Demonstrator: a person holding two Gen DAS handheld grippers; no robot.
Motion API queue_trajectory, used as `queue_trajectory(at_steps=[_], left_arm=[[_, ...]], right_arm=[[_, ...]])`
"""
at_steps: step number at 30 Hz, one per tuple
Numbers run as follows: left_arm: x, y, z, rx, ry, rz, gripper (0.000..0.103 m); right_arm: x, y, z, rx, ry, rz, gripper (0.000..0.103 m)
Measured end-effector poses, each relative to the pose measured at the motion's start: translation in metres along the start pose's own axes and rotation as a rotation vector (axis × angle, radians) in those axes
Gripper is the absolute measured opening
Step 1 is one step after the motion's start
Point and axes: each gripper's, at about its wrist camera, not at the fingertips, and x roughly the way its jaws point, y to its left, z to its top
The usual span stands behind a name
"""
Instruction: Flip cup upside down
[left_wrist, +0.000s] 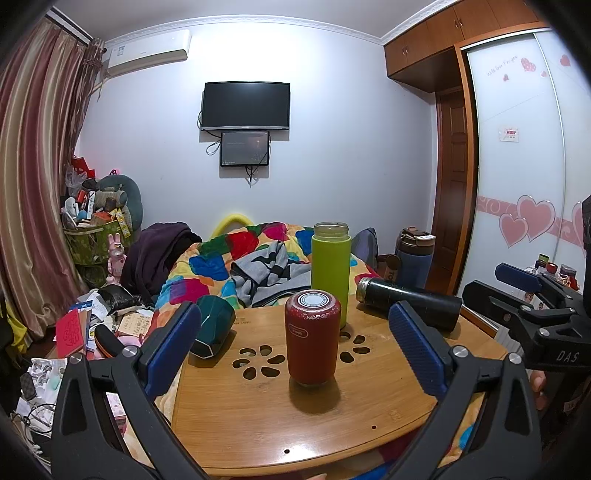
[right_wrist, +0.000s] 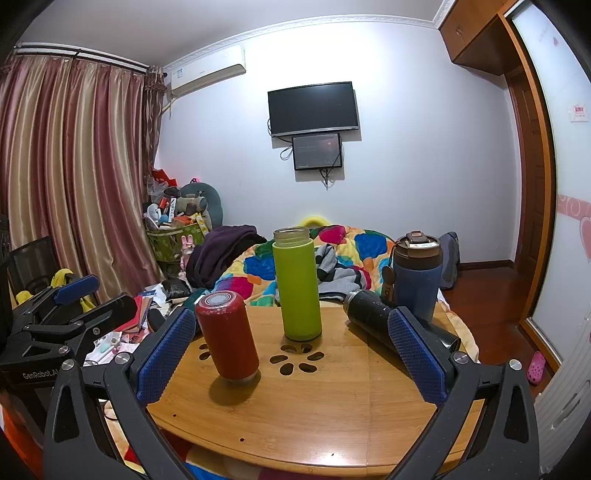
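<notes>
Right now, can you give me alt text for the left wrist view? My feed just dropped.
A red cup stands on a round wooden table, centred between the open left gripper fingers and untouched. Behind it stands a green bottle; a black flask and a dark green cup lie on their sides. The right gripper hovers at the right edge.

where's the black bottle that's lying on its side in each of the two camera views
Left wrist view: the black bottle lies right of centre, behind the gripper's right pad.
Right wrist view: it lies right of centre, before the blue tumbler.
Shared landmark: the upright green bottle, to its left in both.
</notes>
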Motion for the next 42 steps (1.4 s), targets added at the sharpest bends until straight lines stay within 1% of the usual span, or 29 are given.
queue_trajectory(at_steps=[28, 36, 42], left_arm=[[0.0009, -0.0008, 0.0002, -0.002, 0.000, -0.003, 0.103], [-0.0001, -0.0010, 0.0022, -0.005, -0.021, 0.001, 0.103], [0.0006, -0.0027, 0.0015, -0.002, -0.014, -0.019, 0.103]], right_arm=[[0.0012, 0.0002, -0.0011, -0.002, 0.003, 0.003, 0.103], [0.0009, 0.0008, -0.0009, -0.001, 0.003, 0.001, 0.103], [0.0009, 0.0010, -0.0009, -0.001, 0.004, 0.001, 0.103]])
